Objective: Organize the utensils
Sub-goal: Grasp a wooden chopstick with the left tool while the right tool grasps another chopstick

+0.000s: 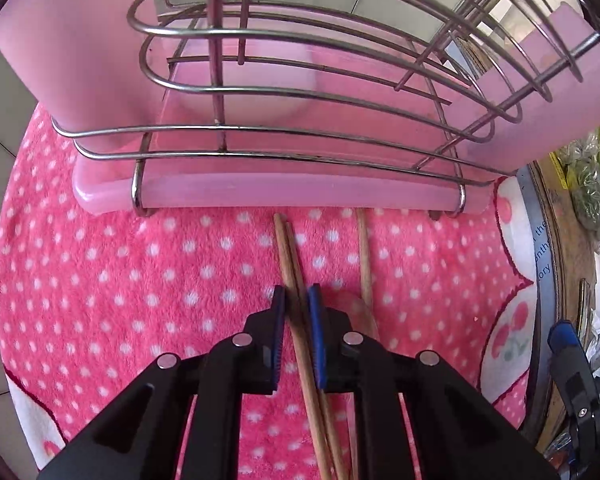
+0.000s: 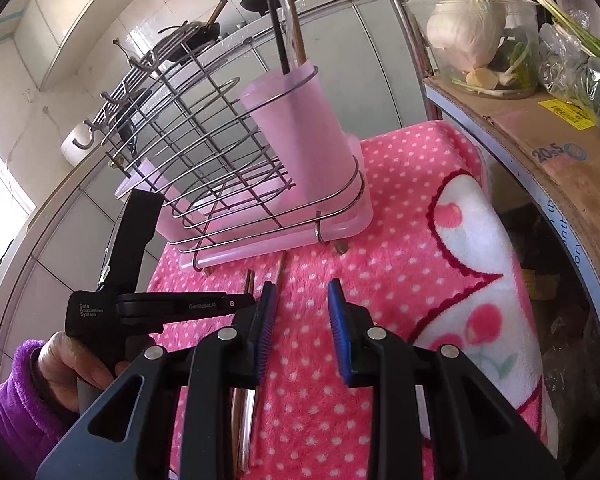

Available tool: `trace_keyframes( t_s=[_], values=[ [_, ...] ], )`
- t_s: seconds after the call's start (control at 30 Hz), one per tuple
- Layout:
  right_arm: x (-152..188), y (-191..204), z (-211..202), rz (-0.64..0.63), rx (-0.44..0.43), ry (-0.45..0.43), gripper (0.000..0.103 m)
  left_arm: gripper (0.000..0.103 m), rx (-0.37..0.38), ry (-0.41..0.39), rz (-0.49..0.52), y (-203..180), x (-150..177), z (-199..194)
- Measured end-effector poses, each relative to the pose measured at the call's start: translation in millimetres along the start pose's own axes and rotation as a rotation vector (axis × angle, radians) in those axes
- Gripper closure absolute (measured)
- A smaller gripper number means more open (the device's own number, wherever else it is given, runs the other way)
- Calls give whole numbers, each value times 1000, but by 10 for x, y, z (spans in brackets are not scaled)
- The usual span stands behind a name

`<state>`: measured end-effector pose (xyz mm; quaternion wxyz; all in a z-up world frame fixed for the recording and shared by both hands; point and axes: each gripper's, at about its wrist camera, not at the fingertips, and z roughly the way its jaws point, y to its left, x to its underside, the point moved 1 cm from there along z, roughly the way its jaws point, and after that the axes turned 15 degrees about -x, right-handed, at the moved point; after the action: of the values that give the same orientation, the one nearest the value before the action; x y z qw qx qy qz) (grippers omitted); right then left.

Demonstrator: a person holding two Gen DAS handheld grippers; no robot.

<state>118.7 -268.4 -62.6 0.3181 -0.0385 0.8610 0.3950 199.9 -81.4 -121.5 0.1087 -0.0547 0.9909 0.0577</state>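
Observation:
A pair of wooden chopsticks [image 1: 290, 252] lies on a pink dotted towel [image 1: 140, 280] in front of a wire utensil rack [image 1: 300, 152] on a pink tray. My left gripper [image 1: 298, 304] straddles the chopsticks, jaws a narrow gap apart, pads close to the sticks on either side. A wooden spoon [image 1: 365, 264] lies just right of them. In the right wrist view my right gripper [image 2: 300, 300] is open and empty above the towel [image 2: 400, 220]. The left gripper [image 2: 140, 304] shows at its left. The rack's pink cup [image 2: 300, 136] holds a few utensils.
A cardboard box [image 2: 540, 152] with cabbage and greens stands at the right, past the towel's edge. Tiled wall lies behind the rack. A metal-handled utensil [image 2: 246, 420] lies under my right gripper.

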Motion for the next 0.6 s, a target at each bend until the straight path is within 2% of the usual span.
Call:
trace_keyframes(
  t_s=[0.17,0.4,0.5,0.6],
  values=[
    [3,9,193,34,-33,72,76,98,29,7,-12,227,88,-90],
    [-65,25,698,115,-64,191,76,98,96,1,-101,664,125,-135],
    [-91,52,907,103,-12,222,76,97,92,-10,-107,787,142,-115],
    [-110,73,1126,83,58,262,76,97,49,-30,-106,906,149,-69]
  ],
)
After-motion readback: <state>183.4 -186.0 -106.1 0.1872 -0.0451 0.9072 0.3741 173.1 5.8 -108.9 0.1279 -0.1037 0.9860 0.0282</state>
